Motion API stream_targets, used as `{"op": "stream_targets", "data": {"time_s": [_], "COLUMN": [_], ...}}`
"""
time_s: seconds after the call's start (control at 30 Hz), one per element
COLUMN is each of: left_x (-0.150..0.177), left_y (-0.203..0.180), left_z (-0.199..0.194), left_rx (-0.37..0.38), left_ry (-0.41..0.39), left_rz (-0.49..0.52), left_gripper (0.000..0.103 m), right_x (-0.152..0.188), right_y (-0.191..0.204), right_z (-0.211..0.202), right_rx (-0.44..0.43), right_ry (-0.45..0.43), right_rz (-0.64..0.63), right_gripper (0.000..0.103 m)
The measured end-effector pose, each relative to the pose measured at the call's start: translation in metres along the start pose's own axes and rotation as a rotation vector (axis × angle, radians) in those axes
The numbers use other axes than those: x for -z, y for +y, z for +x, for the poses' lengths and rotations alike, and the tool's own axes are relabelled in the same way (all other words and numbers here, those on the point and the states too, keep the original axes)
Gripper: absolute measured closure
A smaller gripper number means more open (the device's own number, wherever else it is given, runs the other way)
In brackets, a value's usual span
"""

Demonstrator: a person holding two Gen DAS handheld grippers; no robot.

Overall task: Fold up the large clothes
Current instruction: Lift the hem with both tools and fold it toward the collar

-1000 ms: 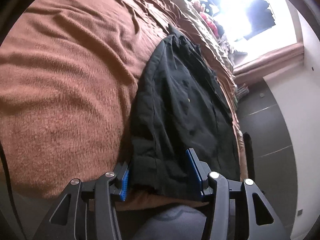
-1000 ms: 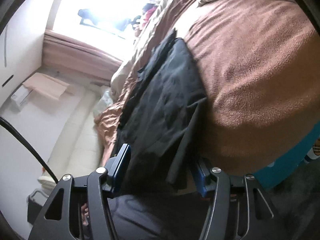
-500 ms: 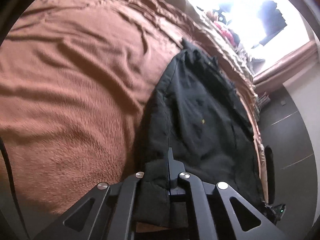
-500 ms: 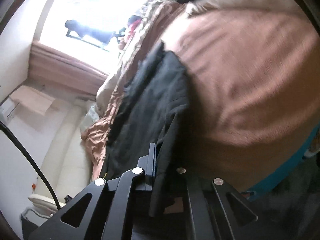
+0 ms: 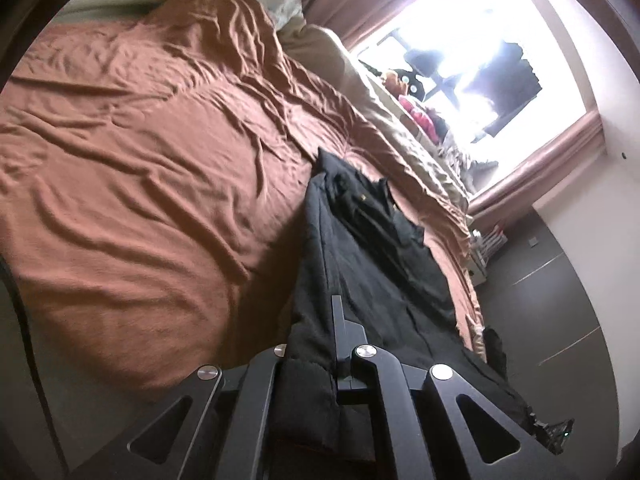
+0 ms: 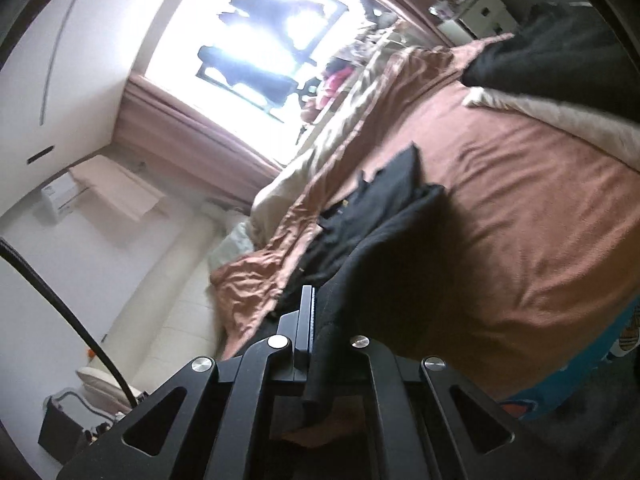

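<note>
A large black garment [image 5: 372, 264] lies stretched along the near edge of a bed with a rust-brown blanket [image 5: 152, 168]. My left gripper [image 5: 320, 332] is shut on the garment's near hem and holds that end lifted off the bed. The garment also shows in the right wrist view [image 6: 384, 216], where my right gripper [image 6: 320, 316] is shut on another part of its near edge, also lifted. The far end still rests on the blanket [image 6: 540, 208]. The cloth hides the fingertips in both views.
A beige duvet [image 5: 384, 108] lies bunched along the bed's window side. A bright window [image 5: 472, 52] with pink curtains is behind it. Another dark garment [image 6: 552, 52] lies at the bed's far corner. A dark wardrobe [image 5: 560, 292] stands right of the bed.
Both grippers were open around the garment's near edge a second ago. They have shut on it and risen, lifting that end off the bed.
</note>
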State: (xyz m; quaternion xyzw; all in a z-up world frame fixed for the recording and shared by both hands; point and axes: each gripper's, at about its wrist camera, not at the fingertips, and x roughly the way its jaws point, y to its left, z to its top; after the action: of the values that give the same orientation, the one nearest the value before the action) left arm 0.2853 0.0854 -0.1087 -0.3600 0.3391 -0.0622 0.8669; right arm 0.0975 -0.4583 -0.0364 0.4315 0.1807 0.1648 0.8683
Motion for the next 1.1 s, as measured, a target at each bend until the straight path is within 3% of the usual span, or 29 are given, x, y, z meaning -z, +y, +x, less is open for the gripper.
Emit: {"op": "stream_targets", "data": {"time_s": [0.33,0.5,0.67,0.87,1.1], "left_x": [0.011,0.033,0.053,0.046,0.007], "left_y": [-0.015,-0.022,-0.024,-0.032,-0.055], "left_z": [-0.106,-0.166,-0.202,-0.206,-0.176], "left_rx": [0.051,0.086,0.115,0.124,0.121], "left_ry": [-0.096,-0.142,-0.160,-0.162,-0.169], "left_rz": [0.010,0.038,0.041,0.068,0.101], "left_gripper": [0.101,0.101,0.100,0.100,0.100], "right_x": [0.025,0.042,0.050,0.039,0.006], "right_y": [0.045,0.028,0.015,0.014,0.028], "right_z": [-0.067,-0.066,-0.067,-0.066,-0.037], "right_rx": [-0.100,-0.131,-0.141,-0.116,-0.078], "right_ry": [-0.034,-0.042,-0.039,-0.047,-0.068], "right_rz": [-0.082,-0.116,-0.126,-0.136,-0.145], "right_gripper": [0.103,0.103,0.103,0.103,0.103]}}
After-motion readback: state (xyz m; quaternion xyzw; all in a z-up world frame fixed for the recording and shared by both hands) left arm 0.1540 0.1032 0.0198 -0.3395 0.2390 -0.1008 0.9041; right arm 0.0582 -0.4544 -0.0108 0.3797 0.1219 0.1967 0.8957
